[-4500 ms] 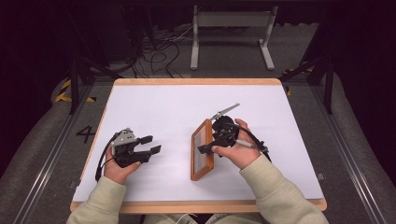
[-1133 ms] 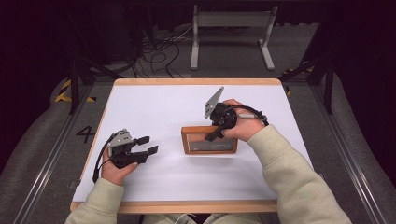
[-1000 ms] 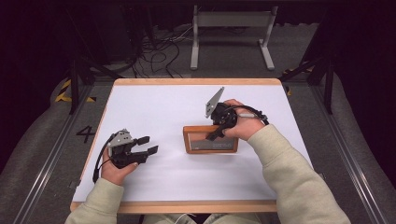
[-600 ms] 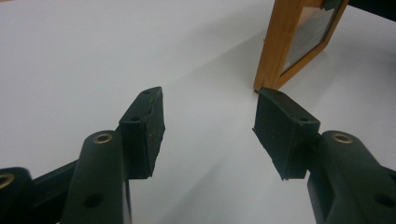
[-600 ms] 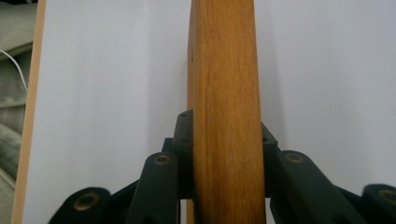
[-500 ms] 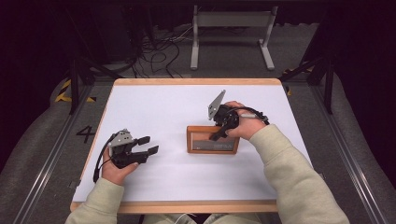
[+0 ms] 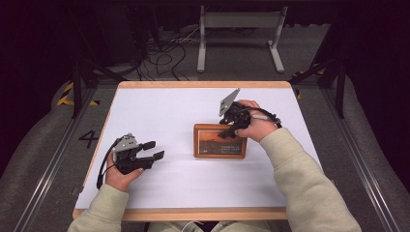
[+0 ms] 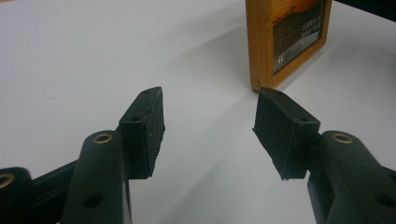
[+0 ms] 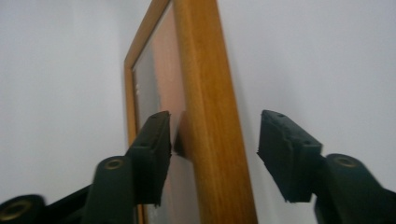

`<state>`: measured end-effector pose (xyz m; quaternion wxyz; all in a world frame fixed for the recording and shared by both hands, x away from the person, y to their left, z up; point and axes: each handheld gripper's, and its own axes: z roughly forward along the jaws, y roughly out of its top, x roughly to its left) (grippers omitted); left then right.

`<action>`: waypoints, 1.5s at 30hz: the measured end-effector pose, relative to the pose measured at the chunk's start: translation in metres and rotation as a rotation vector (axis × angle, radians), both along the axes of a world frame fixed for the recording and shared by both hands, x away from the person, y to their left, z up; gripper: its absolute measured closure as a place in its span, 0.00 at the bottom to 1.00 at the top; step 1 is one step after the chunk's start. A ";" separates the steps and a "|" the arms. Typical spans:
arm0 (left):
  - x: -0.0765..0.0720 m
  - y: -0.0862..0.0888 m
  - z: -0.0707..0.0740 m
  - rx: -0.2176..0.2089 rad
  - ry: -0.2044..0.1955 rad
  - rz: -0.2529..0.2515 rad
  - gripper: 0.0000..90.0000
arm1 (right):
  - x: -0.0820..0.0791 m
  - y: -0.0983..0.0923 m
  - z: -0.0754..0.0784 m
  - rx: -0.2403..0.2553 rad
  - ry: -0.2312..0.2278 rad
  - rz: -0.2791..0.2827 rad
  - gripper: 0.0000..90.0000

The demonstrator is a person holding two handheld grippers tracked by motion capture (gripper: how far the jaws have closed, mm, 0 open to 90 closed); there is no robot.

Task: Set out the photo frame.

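Note:
A wooden picture frame (image 7: 220, 141) with an orange picture stands on its long edge at the middle of the white table (image 7: 159, 111), facing the person. My right gripper (image 7: 227, 129) reaches down over its top edge. In the right gripper view the frame's edge (image 9: 205, 116) runs between the jaws, which have just been opening. One pad (image 9: 156, 135) sits close to the glass, and the other (image 9: 285, 144) stands clear. My left gripper (image 7: 153, 150) rests open near the table's left front. Its jaws (image 8: 210, 126) are bare and point toward the frame (image 8: 285, 37).
The table's wooden rim (image 7: 193, 212) borders the white top. Behind the table stands a metal stand (image 7: 239, 21), with loose cables (image 7: 159, 43) on the floor. Floor rails run along both sides.
Since the oldest frame, the picture frame has been turned from portrait to landscape and set down mid-table. In the last half second the right jaws spread off its top edge. The left hand stayed still.

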<state>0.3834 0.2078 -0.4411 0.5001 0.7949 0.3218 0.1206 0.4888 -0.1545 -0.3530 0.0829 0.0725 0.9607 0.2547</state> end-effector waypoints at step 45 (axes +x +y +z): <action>-0.012 0.004 0.005 -0.009 -0.003 0.005 0.41 | -0.076 -0.133 0.018 0.373 -0.053 -0.410 0.16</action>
